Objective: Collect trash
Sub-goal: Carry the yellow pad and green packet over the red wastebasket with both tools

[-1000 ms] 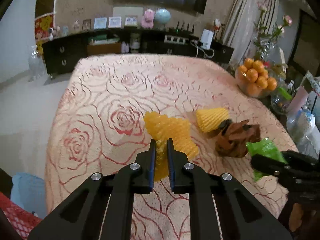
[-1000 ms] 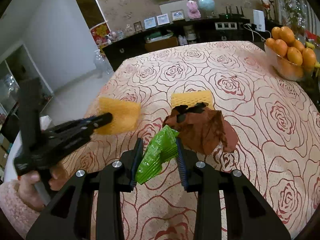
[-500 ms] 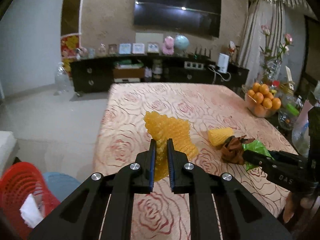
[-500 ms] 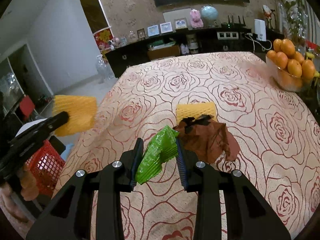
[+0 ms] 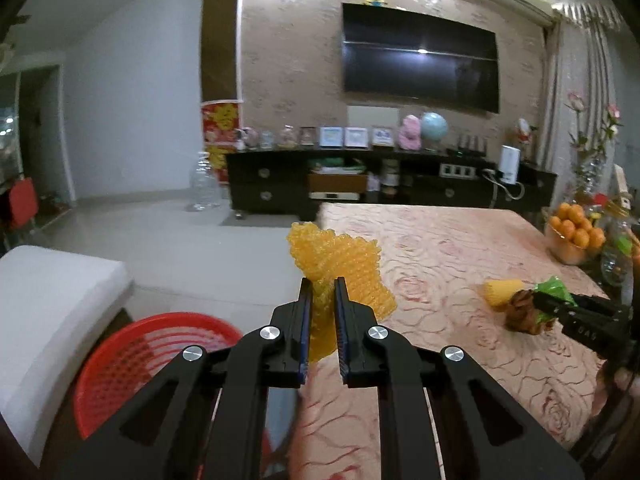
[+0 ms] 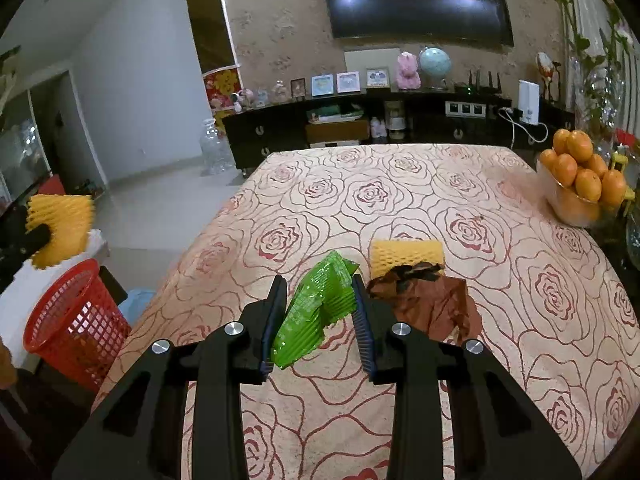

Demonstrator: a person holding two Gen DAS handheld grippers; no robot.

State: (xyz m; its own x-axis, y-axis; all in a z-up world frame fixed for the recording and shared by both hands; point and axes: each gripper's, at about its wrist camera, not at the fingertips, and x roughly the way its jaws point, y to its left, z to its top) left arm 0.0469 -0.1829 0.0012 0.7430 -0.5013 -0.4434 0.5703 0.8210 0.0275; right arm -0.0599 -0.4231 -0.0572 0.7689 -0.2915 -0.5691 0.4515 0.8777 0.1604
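Observation:
My left gripper [image 5: 322, 284] is shut on an orange foam fruit net [image 5: 340, 268], held in the air past the table's left edge and above a red mesh basket [image 5: 140, 360]. From the right wrist view that net [image 6: 64, 224] hangs over the basket [image 6: 76, 320]. My right gripper [image 6: 320, 284] is shut on a crumpled green wrapper [image 6: 316, 308], lifted just above the rose-patterned tablecloth [image 6: 400, 200]. A second yellow foam net [image 6: 406, 254] and a brown crumpled wrapper [image 6: 428, 300] lie on the cloth right of the green one.
A glass bowl of oranges [image 6: 580, 184] stands at the table's right edge beside vases. A white cushioned seat [image 5: 52, 296] sits left of the basket. A dark TV cabinet [image 6: 360, 128] lines the far wall, with a big water bottle [image 5: 204, 184] on the floor.
My left gripper has swung left and up with the orange net, off the table to above the red basket. The right gripper rose slightly with the green wrapper.

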